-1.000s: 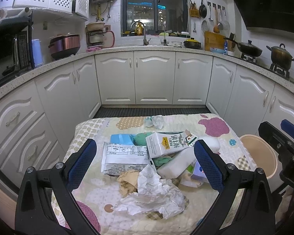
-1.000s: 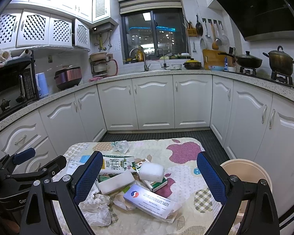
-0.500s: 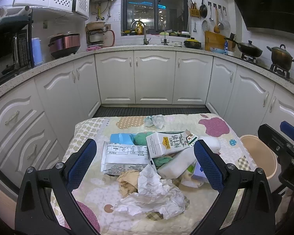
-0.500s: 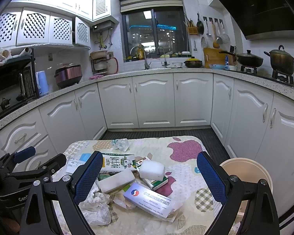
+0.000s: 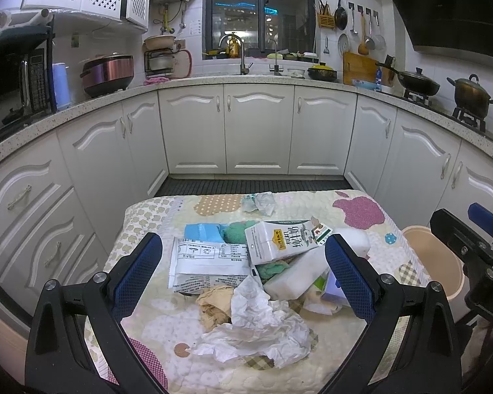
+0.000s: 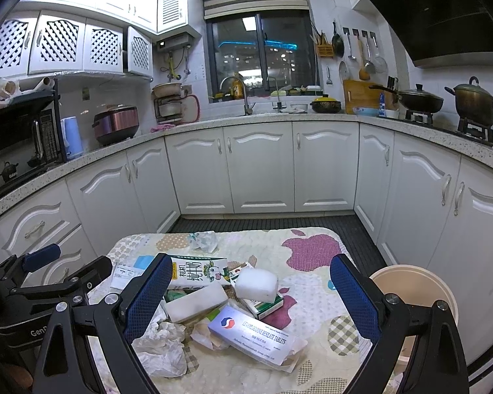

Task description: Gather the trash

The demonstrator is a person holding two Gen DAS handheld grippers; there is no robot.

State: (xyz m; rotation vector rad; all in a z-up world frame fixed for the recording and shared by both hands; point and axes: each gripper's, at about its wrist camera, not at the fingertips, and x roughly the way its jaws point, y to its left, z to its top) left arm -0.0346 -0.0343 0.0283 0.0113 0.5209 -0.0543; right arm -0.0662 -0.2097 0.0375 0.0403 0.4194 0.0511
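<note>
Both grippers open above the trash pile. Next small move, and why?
Probably lower the right gripper onto the white tablet box and close. Both grippers hang open and empty; the box lies nearest, on top of the pile, and the beige bin stands just right of the table. The left gripper hovers over crumpled paper.

Each black angular plastic tool (image 5: 243, 279) (image 6: 249, 298) carries blue mesh-textured finger pads (image 5: 136, 271) and silver round screws; white lettering marks both bodies.

Wide-open right tool (image 6: 250, 290) above littered table (image 6: 315, 358)
</note>
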